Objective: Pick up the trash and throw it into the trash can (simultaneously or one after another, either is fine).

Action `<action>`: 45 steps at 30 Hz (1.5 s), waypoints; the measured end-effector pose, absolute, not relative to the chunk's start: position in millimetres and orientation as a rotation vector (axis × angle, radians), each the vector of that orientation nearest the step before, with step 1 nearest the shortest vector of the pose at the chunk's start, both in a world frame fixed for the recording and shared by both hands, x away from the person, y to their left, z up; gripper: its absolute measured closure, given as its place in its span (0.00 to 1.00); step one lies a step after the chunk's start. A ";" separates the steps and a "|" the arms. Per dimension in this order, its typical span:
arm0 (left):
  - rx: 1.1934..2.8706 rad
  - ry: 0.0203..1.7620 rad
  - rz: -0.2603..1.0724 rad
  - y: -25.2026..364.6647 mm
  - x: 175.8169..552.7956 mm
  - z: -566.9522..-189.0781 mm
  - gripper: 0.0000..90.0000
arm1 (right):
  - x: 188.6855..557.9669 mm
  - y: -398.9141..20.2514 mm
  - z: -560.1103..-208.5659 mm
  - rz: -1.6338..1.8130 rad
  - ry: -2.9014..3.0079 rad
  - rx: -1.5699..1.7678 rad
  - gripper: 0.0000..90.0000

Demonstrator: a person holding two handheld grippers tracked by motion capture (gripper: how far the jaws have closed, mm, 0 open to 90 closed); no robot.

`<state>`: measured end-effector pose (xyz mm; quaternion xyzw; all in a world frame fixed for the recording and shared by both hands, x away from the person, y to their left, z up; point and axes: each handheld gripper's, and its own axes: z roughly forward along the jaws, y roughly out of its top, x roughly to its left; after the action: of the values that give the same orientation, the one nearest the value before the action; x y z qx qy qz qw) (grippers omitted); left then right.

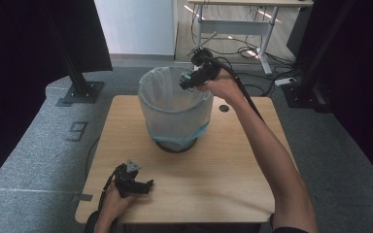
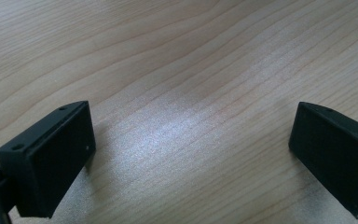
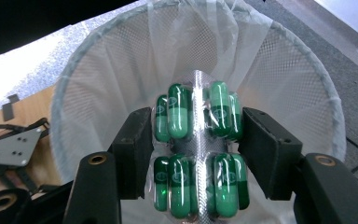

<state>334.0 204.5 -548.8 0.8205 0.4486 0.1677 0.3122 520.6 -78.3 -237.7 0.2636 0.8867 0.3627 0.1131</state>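
**Pill pack over the bin**

Pill pack (image 3: 196,149) of green capsules, centre frame: light, thin, bendy foil, slick plastic bubbles; best pinched by the side edges, as now. Clamped in right gripper (image 3: 196,151) above lined bin (image 1: 175,109), upper middle. Left gripper (image 2: 191,154) spread wide, nothing held, resting on table (image 1: 213,165), lower left.

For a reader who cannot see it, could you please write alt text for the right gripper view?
The right gripper clamps a blister pack of green capsules between its two black jaws, directly above the open mouth of a mesh waste bin lined with a clear plastic bag. At the left edge, part of the wooden table and the left gripper show.
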 end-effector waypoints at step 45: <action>2.169 1.176 0.441 204.2 333.9 -548.8 0.00 | 517.6 -55.3 -277.7 0.975 2.587 0.673 0.00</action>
<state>333.9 204.2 -548.8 0.8221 0.4457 0.1671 0.3123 517.6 -55.3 -277.7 0.2340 0.8993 0.3388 0.1474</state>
